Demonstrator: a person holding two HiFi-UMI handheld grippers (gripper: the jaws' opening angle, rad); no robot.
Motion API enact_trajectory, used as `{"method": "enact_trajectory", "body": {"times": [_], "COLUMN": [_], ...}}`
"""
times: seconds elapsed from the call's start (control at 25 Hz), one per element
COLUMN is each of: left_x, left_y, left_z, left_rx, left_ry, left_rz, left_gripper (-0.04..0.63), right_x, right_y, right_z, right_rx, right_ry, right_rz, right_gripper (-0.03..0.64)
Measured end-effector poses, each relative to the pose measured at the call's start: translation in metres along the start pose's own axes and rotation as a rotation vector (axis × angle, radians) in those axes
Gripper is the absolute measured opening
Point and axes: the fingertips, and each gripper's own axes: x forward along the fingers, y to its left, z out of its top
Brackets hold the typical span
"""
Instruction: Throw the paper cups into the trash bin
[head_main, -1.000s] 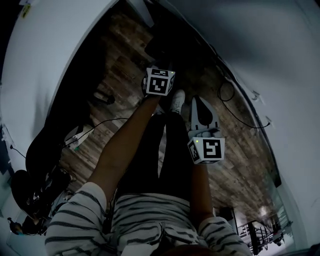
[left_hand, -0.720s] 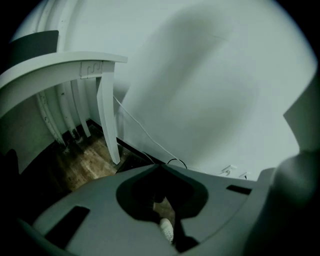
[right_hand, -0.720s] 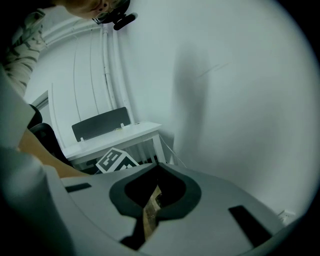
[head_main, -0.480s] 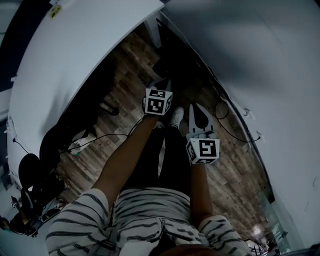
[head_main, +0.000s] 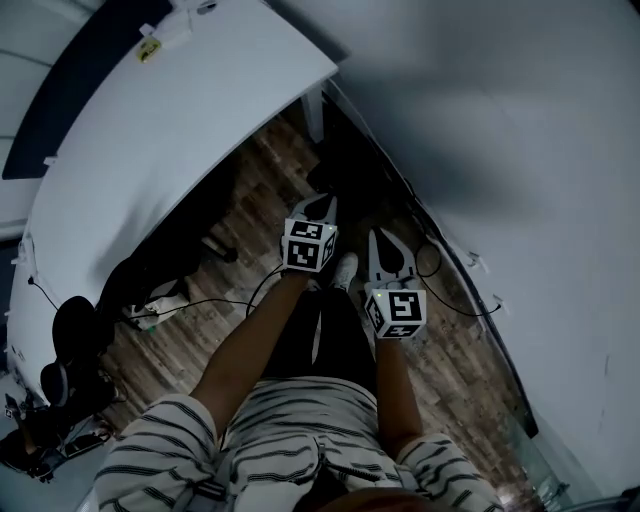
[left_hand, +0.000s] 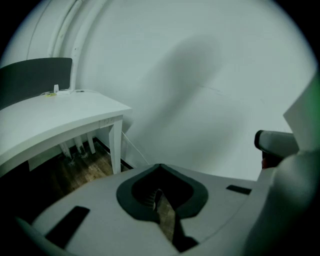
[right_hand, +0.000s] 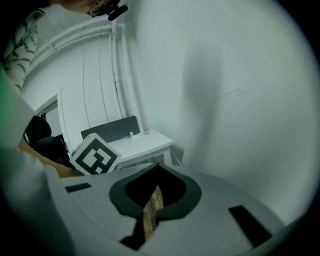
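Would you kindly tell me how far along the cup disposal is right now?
Done: nothing confirmable; no cups or bin are in view. In hand: nothing; the left hand-held gripper and right hand-held gripper are shut and empty, facing the wall. Left: seemingly everything.

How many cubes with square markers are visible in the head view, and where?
2. The left cube sits on the left gripper, near the centre; the right cube sits on the right gripper, lower and further right. None looks hidden.
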Motion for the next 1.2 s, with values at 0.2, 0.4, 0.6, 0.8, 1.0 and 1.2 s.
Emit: {"method": "enact_trajectory", "body": {"times": [0.2, 0.4, 0.6, 0.8, 1.0, 1.2], "left_x": [-0.033, -0.061, -0.093, -0.122, -0.150, -0.180], "left_y": [-0.001, 0.000, 0.000, -0.004, -0.009, -0.013], "left_z": [0.018, 0.038, 0.050, 0.066, 0.085, 0.100], "left_rx": [-0.011, -0.010, 0.001, 0.020, 0.079, 0.089], "left_ry": [-0.037, -0.087, -0.125, -0.175, -0.218, -0.277], "left_rz": [0.017, 0.027, 0.036, 0.025, 0.019, 0.030], "left_gripper": [0.023, 0.023, 0.023, 0.023, 0.023, 0.023], "right_x": [-0.005, -0.008, -0.011, -0.014, -0.017, -0.024], "right_y": [0.015, 0.030, 0.045, 0.054, 0.064, 0.077], "right_z": [0.025, 0.039, 0.061, 0.084, 0.100, 0.105], "right_rx": [-0.021, -0.025, -0.041, -0.073, -0.093, -0.081], "right_ry": [-0.018, -0.024, -0.043, -0.064, -0.080, -0.088], "right_rz": [0.025, 0.066, 0.091, 0.106, 0.121, 0.139], "right_gripper": [0.011, 0.011, 0.011, 0.011, 0.011, 0.011]}}
